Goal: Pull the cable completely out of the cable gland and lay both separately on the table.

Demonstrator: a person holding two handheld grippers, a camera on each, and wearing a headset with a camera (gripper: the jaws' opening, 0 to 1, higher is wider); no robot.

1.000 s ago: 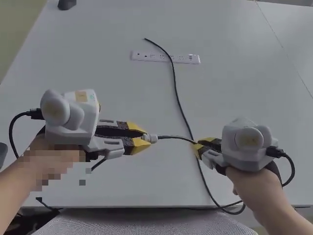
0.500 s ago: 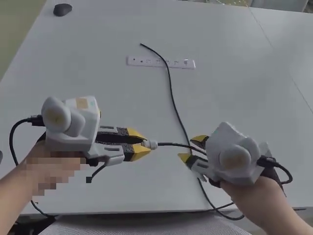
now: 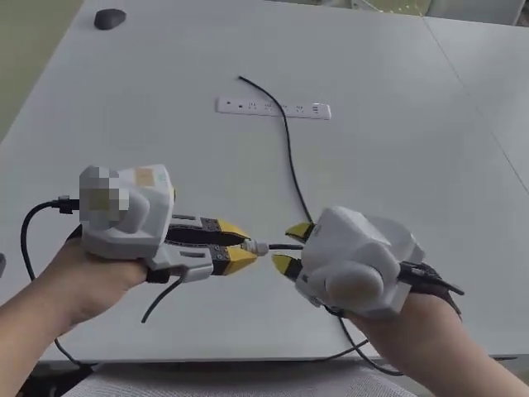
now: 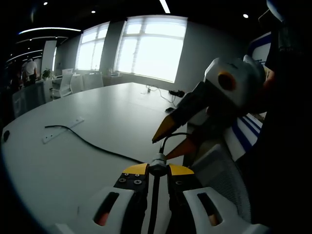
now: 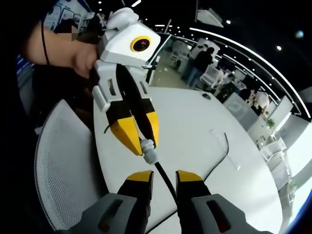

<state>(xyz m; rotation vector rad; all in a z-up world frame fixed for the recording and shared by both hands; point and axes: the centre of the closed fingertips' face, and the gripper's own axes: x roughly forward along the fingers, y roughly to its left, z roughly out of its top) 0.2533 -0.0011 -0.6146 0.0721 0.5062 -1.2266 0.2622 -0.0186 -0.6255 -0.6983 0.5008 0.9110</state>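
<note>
Poking from L claw (image 3: 240,248): gland (image 5: 148,153)

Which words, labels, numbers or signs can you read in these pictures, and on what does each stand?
No text can be read in any view.
Tan sticker on top of the left gripper: too blurred to read.
Marks along the white power strip on the table: too small to read.
</note>
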